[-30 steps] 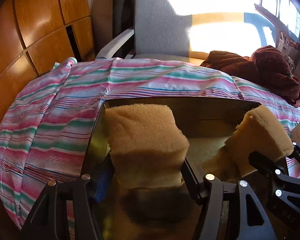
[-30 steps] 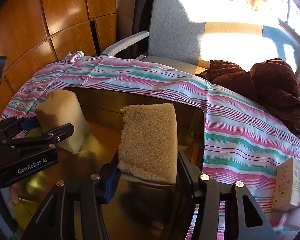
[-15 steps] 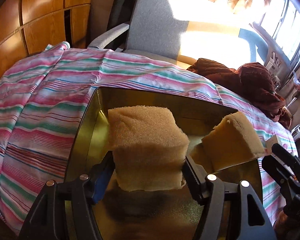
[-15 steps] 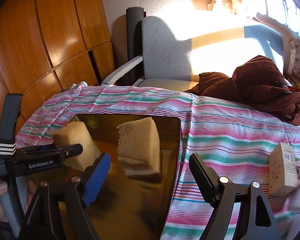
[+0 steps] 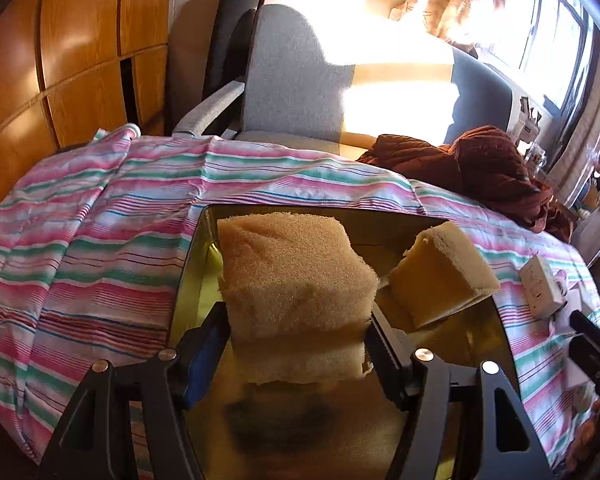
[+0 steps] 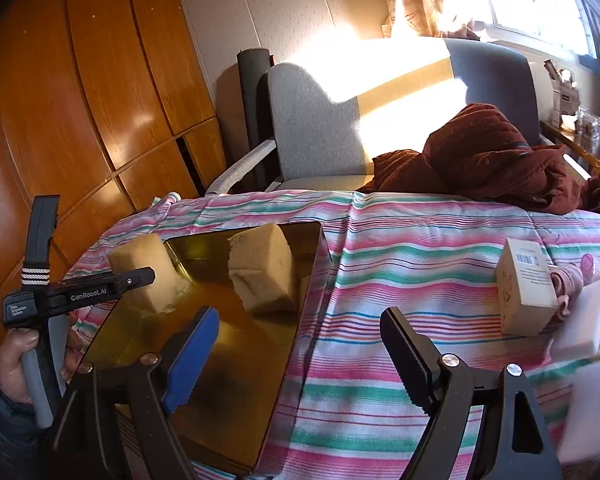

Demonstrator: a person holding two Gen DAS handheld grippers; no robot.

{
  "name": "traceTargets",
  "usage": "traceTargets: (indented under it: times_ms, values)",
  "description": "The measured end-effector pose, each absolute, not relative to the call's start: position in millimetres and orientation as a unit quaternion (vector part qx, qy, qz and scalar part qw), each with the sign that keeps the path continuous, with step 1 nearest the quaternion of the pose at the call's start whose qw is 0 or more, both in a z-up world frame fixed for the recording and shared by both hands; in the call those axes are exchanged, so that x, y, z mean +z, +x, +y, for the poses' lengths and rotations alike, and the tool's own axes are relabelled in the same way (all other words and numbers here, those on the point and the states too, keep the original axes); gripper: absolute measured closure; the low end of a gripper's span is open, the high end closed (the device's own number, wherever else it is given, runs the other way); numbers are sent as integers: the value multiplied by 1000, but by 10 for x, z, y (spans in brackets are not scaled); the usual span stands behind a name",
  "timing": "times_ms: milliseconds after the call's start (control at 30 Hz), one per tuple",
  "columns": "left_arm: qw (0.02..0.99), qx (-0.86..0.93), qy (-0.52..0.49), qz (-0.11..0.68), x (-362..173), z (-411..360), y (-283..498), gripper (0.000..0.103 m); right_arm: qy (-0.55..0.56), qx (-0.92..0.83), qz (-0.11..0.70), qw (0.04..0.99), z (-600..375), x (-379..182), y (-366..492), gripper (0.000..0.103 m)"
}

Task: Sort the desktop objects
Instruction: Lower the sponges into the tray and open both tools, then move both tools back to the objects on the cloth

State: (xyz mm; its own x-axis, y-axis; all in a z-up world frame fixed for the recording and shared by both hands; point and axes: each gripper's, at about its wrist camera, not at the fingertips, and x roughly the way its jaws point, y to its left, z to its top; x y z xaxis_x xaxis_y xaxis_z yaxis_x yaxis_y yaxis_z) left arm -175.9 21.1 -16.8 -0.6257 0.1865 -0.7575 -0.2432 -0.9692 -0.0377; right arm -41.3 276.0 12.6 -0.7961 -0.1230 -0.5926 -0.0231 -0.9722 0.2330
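Foam: two sponges (image 6: 262,270), one gold tray (image 6: 236,364), one box (image 6: 524,292)

A grey armchair (image 6: 320,128) stands behind the striped cloth (image 6: 420,280), a brown jacket (image 6: 480,160) heaped on it, wood panelling (image 6: 92,100) to the left.
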Motion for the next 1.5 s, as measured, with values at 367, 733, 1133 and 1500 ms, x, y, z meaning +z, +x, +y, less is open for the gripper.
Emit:
traceTargets:
  times_ms: [367,733,1133,1500]
  values:
    - [212,882,-419,-41,-186,283,-1842,31,301,-944,-137,-7,3085,148,-33,17]
    - [192,892,-407,-42,-82,88,-1605,20,299,-943,-147,-18,3283,46,138,17]
    - [382,852,-357,16,141,1341,-584,20,267,-945,-158,-100,3992,39,991,16]
    - [502,758,-407,84,-264,2746,82,21,266,-919,-205,-207,4882,-90,1799,12]
